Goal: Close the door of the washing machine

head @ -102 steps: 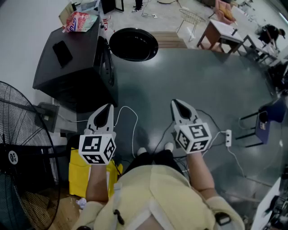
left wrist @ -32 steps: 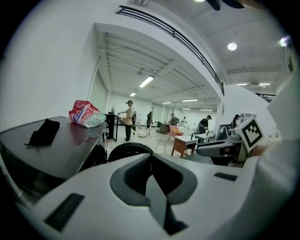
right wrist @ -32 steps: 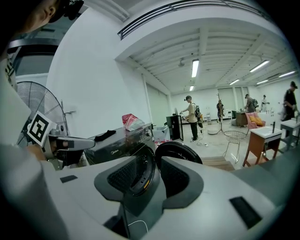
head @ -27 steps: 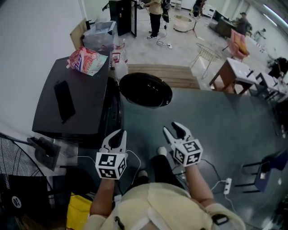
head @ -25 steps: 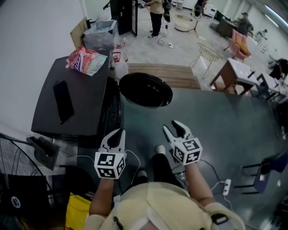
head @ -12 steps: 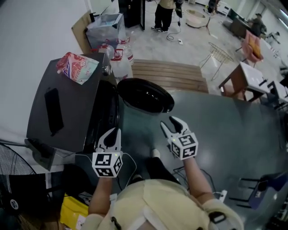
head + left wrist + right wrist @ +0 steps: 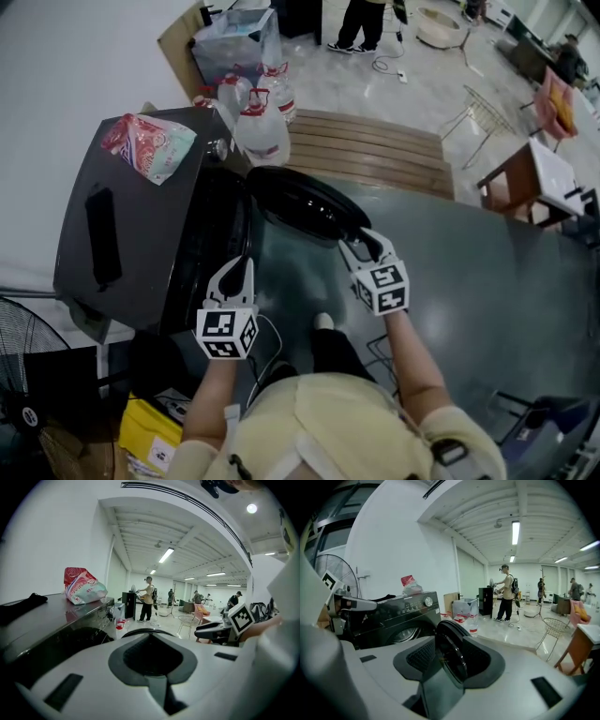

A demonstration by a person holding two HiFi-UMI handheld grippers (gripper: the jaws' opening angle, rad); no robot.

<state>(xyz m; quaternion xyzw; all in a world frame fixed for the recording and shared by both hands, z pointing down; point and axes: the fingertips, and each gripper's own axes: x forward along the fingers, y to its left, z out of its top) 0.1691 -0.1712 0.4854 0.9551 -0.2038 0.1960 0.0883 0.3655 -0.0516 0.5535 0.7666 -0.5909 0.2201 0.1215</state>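
Observation:
A black front-loading washing machine (image 7: 131,234) stands at the left, and its round door (image 7: 295,199) is swung wide open over the dark floor. My right gripper (image 7: 362,244) is open, and its fingertips straddle the door's near rim. In the right gripper view the door (image 7: 451,651) is edge-on in the gap between the jaws, with the washing machine (image 7: 401,616) to the left. My left gripper (image 7: 243,264) is shut and empty, close to the machine's front. In the left gripper view the washing machine (image 7: 56,620) is at the left and the right gripper (image 7: 206,631) at the right.
A snack bag (image 7: 148,145) and a flat black item (image 7: 98,223) lie on the machine's top. Water bottles (image 7: 262,122) and a wooden pallet (image 7: 375,155) are beyond the door. A fan (image 7: 28,375) and a yellow bag (image 7: 150,431) stand behind the left gripper. Cables run across the floor by the person's feet.
The person has stepped toward the machine. My right gripper has moved forward from open floor to the door's near rim. The left gripper has stayed beside the machine's front.

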